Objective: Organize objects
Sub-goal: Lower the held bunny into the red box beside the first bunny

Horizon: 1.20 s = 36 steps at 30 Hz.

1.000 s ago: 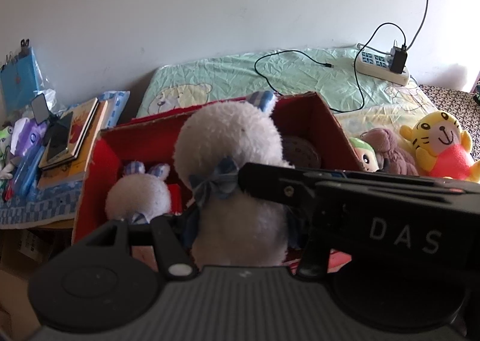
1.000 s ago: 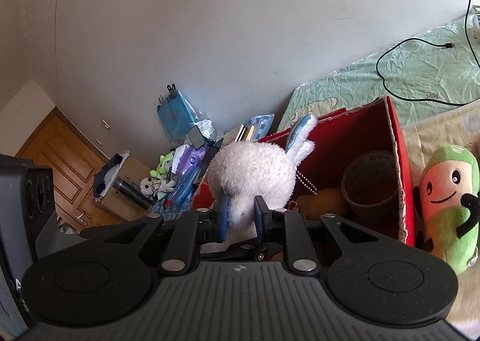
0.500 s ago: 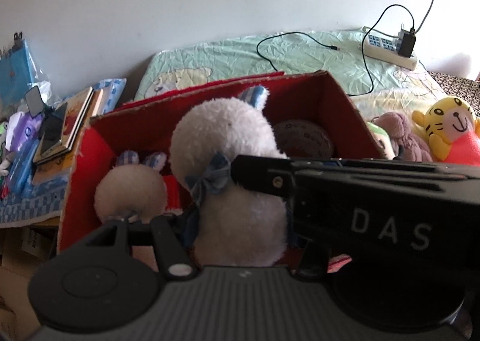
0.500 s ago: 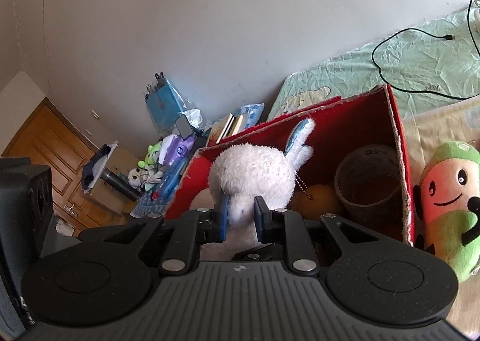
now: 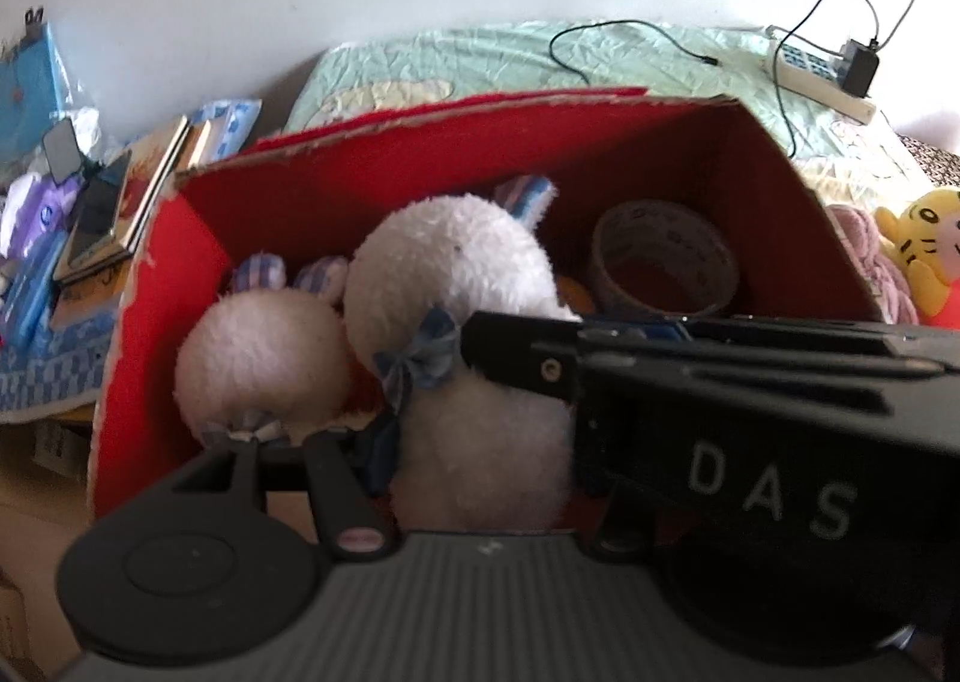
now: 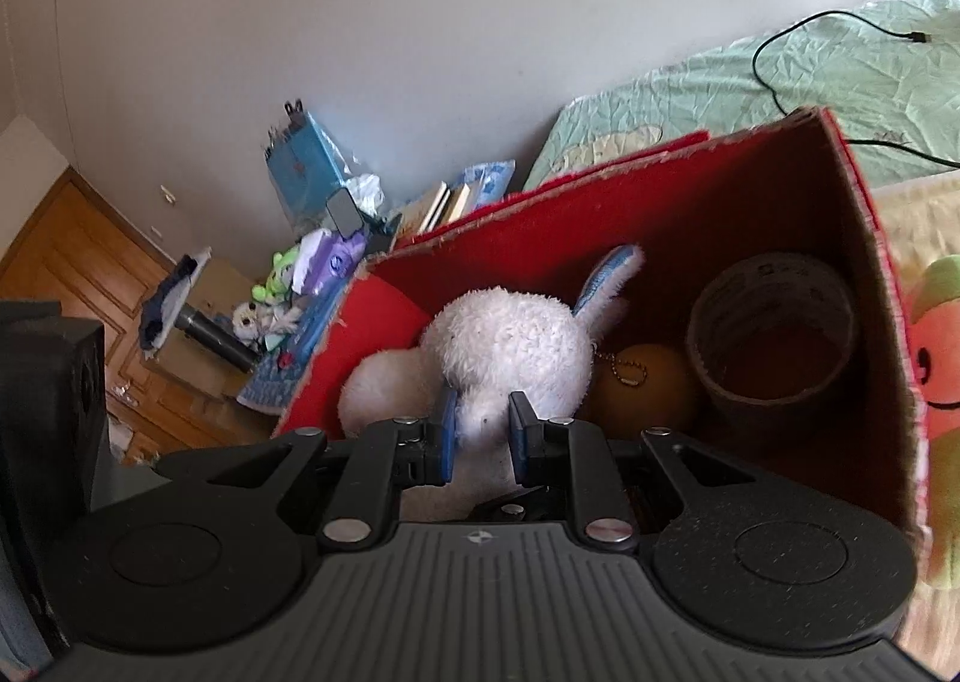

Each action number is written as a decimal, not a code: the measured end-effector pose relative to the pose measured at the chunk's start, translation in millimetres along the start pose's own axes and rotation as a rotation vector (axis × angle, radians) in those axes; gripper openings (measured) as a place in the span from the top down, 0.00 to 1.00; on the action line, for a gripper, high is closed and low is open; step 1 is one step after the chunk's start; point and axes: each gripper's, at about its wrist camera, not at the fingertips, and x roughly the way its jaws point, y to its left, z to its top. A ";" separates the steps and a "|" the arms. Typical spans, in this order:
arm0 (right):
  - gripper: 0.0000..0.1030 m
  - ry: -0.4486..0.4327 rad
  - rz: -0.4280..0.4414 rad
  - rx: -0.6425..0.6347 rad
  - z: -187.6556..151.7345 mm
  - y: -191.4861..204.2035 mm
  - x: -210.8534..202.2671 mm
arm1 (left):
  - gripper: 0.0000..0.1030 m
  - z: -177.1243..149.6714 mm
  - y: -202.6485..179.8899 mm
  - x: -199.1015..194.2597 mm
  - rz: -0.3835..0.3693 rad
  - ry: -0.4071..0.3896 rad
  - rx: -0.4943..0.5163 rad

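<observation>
The large rabbit (image 6: pixel 510 358), a white plush with one blue-lined ear sticking up, sits half inside the red box (image 6: pixel 864 286). The right gripper (image 6: pixel 483 433) pinches it low on the body, its two blue-padded fingers (image 6: pixel 447 427) pressed into the fur from either side. A blue bow (image 5: pixel 417 361) sits at the rabbit's neck.

Two white rabbits are in the box: just left of the held one lies a smaller rabbit (image 5: pixel 261 364), touching it, with two checked ears toward the back wall. To the right of the large rabbit lie one orange ball (image 6: pixel 645 388) with a bead chain, and beyond it one roll of tape (image 6: pixel 771 334) standing in the right corner.

The left gripper (image 5: pixel 432 442) is beside the large rabbit, but the right gripper's body, marked DAS, covers one side of it, so I cannot tell whether its jaws are apart or closed.

Outside the box to the right, one yellow tiger (image 5: pixel 921 256) and one pink plush (image 5: pixel 864 238) lie on the bed (image 5: pixel 480 58); the right wrist view shows one green-and-orange plush (image 6: pixel 939 382) against the box wall. One power strip (image 5: pixel 822 79) with a charger and cable lies on the bed. To the left, books (image 5: pixel 126 196) are stacked on a side surface.
</observation>
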 end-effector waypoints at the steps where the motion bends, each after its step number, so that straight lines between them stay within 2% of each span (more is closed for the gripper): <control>1: 0.80 0.006 -0.003 0.000 -0.1 0.2 2.2 | 0.48 0.2 2.2 2.6 -0.003 0.008 -0.006; 15: 0.80 0.075 -0.055 0.011 -0.1 -2.8 18.8 | 0.48 1.9 11.6 18.6 -0.032 0.059 0.004; 24: 0.78 0.082 -0.065 0.059 1.1 -7.0 18.1 | 0.47 2.0 12.5 19.5 -0.061 0.074 0.013; 32: 0.65 0.086 -0.095 0.045 2.5 -5.0 12.1 | 0.43 -2.5 17.4 19.0 -0.097 0.085 -0.011; 36: 0.65 0.065 -0.093 0.065 5.1 -10.7 5.5 | 0.43 -1.9 18.0 18.9 -0.094 0.081 -0.030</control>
